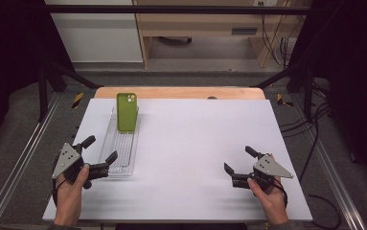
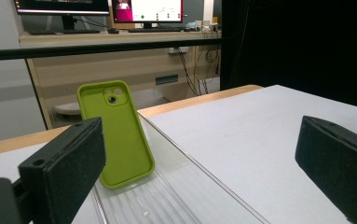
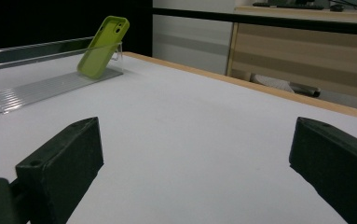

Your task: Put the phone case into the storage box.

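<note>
Green phone case [image 1: 126,111] propped in a clear tray [image 1: 123,158], both grippers spread and empty.

The case leans upright against the far end of the tray, camera cutout at the top, on the left half of the white table [image 1: 195,143]. The left gripper [image 1: 99,152] hovers at the tray's near end, its jaws wide apart, one over the tray's near right corner. The right gripper [image 1: 238,160] sits well apart at the near right, jaws also wide, over bare table.

White table [image 1: 195,158], clear tray [image 1: 121,148] on it
</note>
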A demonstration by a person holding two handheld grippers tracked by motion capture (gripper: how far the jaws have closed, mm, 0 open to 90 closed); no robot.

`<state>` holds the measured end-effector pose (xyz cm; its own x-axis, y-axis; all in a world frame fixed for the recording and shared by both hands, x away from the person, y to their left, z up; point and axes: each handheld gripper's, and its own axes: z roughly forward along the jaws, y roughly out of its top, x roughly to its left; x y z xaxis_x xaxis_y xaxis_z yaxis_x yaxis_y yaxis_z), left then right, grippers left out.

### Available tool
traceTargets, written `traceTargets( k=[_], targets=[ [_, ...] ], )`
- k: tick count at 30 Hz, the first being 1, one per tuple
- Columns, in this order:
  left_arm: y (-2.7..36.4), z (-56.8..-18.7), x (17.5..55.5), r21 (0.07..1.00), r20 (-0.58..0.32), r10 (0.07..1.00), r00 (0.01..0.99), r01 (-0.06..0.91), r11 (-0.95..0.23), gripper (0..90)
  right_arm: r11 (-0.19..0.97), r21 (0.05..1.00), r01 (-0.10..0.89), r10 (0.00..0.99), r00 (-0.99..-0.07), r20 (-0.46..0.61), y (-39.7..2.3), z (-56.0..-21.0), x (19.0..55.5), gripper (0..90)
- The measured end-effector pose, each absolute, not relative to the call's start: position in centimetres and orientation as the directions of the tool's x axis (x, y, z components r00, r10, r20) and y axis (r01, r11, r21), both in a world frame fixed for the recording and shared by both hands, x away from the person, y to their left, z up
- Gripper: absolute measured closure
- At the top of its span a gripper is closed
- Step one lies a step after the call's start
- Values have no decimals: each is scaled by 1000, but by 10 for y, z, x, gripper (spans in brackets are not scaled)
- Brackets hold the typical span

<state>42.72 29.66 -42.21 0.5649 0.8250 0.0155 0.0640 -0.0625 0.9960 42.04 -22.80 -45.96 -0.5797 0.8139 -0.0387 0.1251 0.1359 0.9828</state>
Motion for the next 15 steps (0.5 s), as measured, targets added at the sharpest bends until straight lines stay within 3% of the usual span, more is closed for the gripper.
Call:
traceTargets(
  k=[15],
  targets=[
    [297, -442, 427, 994, 10, 803, 595, 83, -73, 14, 137, 983, 125, 814, -580, -40, -228, -460, 421, 31]
  ],
)
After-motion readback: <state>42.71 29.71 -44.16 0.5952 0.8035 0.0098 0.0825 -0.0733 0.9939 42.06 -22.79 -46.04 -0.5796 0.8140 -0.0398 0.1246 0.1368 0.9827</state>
